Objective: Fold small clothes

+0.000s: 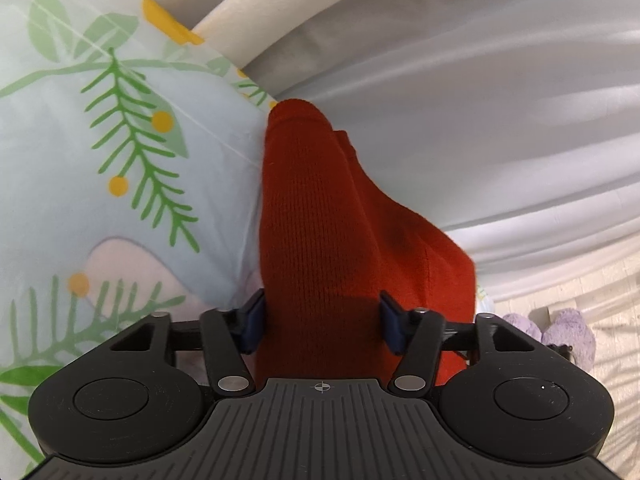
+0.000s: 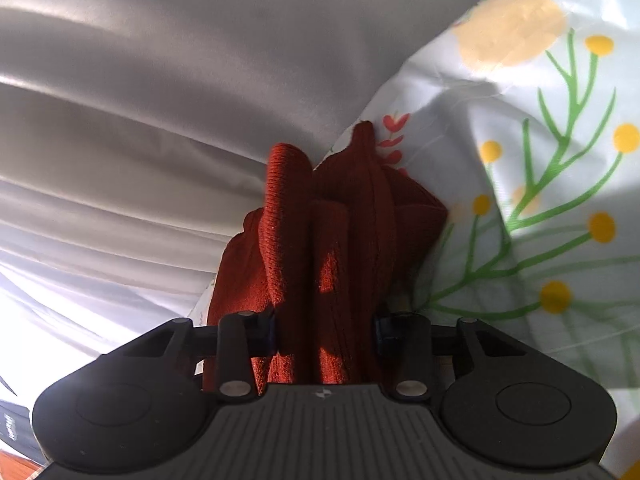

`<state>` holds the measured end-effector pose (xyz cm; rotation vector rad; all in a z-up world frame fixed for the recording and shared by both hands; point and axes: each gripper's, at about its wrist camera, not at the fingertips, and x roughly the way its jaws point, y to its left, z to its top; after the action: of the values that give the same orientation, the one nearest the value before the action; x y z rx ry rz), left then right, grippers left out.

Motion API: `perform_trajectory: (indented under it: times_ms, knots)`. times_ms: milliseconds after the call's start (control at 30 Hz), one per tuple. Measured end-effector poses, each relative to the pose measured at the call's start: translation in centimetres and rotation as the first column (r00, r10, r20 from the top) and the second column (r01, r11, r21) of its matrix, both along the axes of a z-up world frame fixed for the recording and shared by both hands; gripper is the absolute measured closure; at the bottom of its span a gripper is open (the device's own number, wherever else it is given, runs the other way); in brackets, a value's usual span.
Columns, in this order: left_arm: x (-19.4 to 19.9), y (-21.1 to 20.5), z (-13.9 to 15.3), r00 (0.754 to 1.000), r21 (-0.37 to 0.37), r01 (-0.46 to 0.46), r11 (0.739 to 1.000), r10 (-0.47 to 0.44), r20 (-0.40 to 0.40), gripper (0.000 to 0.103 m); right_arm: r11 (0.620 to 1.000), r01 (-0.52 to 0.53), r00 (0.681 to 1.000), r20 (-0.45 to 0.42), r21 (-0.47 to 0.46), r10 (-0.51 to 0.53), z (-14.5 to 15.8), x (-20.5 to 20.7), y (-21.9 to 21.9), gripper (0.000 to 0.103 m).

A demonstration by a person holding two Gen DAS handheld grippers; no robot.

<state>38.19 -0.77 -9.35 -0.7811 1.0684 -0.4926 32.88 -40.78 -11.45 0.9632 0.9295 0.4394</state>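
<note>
A: State the grip condition first.

B: Left gripper (image 1: 322, 322): both blue pads (image 1: 253, 320) bear against a thick fold of the red knitted garment (image 1: 316, 220); the jaws are clamped on it. Right gripper (image 2: 325, 328): its dark pads (image 2: 382, 330) press on several bunched ridges of the same garment (image 2: 332, 232); also clamped.

A: Location of the garment?

B: Raised between the two grippers, over the floral bed sheet (image 1: 80, 160), with the pale draped cloth (image 1: 500, 100) behind.

A: Failure modes, nearest the pads outward.

B: One: the right gripper holds a gathered wad, not a single edge. Likely result: layers slip unevenly and the fold sets crooked. Two: knit stretches. If the hands part further, the fabric may pull out of one gripper. Three: loose red cloth hangs beside the left gripper, outside the grip; on lowering it could tuck under and crease. Four: the garment's far end sits near the sheet's edge, where the drape begins; set down there, it could slide off.

A: Unknowns?

B: Which part of the garment each gripper holds cannot be determined.
</note>
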Motion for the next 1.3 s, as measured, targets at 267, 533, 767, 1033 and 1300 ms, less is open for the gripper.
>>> perform_trajectory:
  times_ms: [267, 533, 767, 1033, 1300]
  knots:
    - [-2.0, 0.3, 2.4, 0.999, -0.03, -0.008, 1.0, 0.009, 0.037, 0.055, 0.993, -0.023, 0.992, 0.121, -0.113, 0.037, 4.3, -1.4, 2.7, 0.07]
    - [-4.9, 1.3, 6.2, 0.996, -0.027, -0.012, 1.0, 0.014, 0.084, 0.056, 0.992, -0.071, 0.981, 0.172, -0.101, 0.088, 7.2, -3.7, 4.6, 0.071]
    - [-8.6, 3.5, 9.5, 0.993, 0.012, -0.055, 0.998, 0.054, 0.104, 0.056, 0.994, -0.108, 0.977, 0.183, -0.018, 0.11, 9.3, -6.6, 6.3, 0.071]
    - [-11.3, 5.2, 7.9, 0.994, 0.054, -0.103, 0.993, 0.101, 0.044, 0.056, 0.99, -0.137, 0.984, 0.117, 0.018, 0.134, 8.5, -7.5, 9.5, 0.071]
    - [-12.8, 6.1, 4.7, 0.99, 0.157, -0.135, 0.978, 0.141, -0.025, 0.05, 0.99, -0.138, 0.99, -0.034, -0.017, 0.138, 5.0, -7.8, 11.0, 0.069]
